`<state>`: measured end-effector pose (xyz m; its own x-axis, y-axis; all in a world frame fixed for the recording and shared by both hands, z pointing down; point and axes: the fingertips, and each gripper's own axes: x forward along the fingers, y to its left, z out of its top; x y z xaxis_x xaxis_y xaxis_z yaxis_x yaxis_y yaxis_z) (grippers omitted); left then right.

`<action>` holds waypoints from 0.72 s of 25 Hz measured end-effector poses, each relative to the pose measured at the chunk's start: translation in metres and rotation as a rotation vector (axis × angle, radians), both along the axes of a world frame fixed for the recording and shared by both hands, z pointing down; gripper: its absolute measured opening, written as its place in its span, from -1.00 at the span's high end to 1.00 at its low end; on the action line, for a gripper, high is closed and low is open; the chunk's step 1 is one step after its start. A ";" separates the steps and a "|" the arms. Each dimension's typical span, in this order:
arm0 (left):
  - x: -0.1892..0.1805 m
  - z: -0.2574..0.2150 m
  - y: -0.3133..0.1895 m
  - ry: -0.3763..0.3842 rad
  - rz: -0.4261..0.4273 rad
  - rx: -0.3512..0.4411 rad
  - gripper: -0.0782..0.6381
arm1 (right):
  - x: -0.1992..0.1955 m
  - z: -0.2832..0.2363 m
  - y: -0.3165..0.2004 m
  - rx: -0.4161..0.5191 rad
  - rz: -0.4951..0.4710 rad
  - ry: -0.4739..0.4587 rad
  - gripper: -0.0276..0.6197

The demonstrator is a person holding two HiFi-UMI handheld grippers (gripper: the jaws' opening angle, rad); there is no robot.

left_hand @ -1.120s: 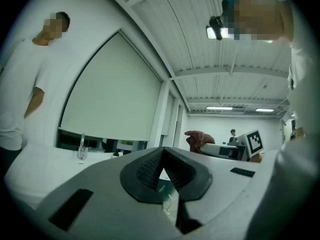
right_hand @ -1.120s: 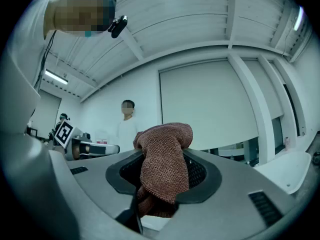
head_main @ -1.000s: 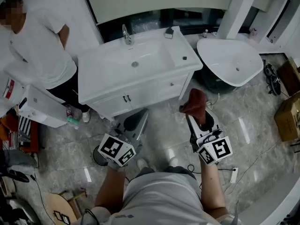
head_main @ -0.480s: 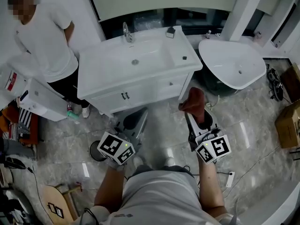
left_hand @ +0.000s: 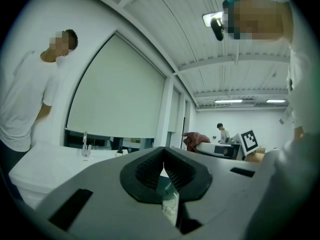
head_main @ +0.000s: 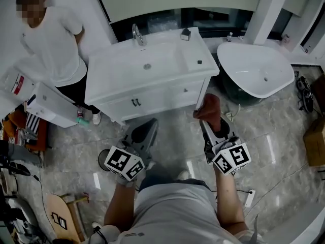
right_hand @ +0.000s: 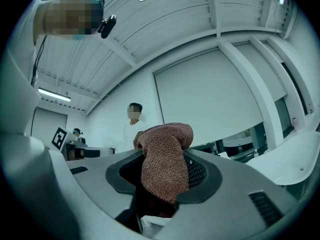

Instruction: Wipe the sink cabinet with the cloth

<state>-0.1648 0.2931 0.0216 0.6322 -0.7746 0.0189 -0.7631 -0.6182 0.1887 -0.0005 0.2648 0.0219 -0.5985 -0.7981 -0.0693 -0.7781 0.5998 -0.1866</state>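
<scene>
The white sink cabinet (head_main: 109,83) with a basin and a chrome faucet (head_main: 137,34) stands ahead of me on the marble floor. My right gripper (head_main: 214,126) is held low in front of the cabinet's right corner, shut on a reddish-brown cloth (head_main: 209,109). The cloth (right_hand: 165,159) bulges out over the jaws of the right gripper (right_hand: 165,181). My left gripper (head_main: 145,131) is below the cabinet's doors, apart from them. In the left gripper view the left gripper (left_hand: 161,165) is shut with nothing in it, and the cabinet's top (left_hand: 40,164) lies at the left.
A person in a white shirt (head_main: 51,44) stands beside the cabinet's left end. A white freestanding tub (head_main: 256,67) sits just right of the cabinet. A white box-like unit (head_main: 51,108) is at the left. A cardboard box (head_main: 316,141) and floor cables lie at the right.
Both grippers stay in nearly the same place in front of the cabinet, the cloth still held. The head view has drifted slightly, so the scene sits a little to the right.
</scene>
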 end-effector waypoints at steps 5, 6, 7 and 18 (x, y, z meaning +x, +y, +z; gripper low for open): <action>0.004 0.012 -0.012 0.000 0.000 -0.025 0.75 | 0.003 0.011 -0.012 -0.019 -0.008 -0.006 0.40; 0.004 0.015 -0.018 0.002 0.003 -0.030 0.75 | 0.002 0.013 -0.016 -0.025 -0.007 -0.004 0.40; 0.004 0.017 -0.023 0.005 0.006 -0.034 0.75 | 0.001 0.015 -0.022 -0.031 -0.007 -0.002 0.40; -0.028 0.041 -0.111 0.040 0.047 -0.087 0.75 | -0.035 0.039 -0.099 -0.099 0.010 0.039 0.40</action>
<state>-0.1924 0.1826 0.0625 0.6696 -0.7405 0.0584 -0.7241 -0.6332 0.2732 -0.0358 0.1663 0.0612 -0.5909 -0.8061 0.0330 -0.7920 0.5719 -0.2136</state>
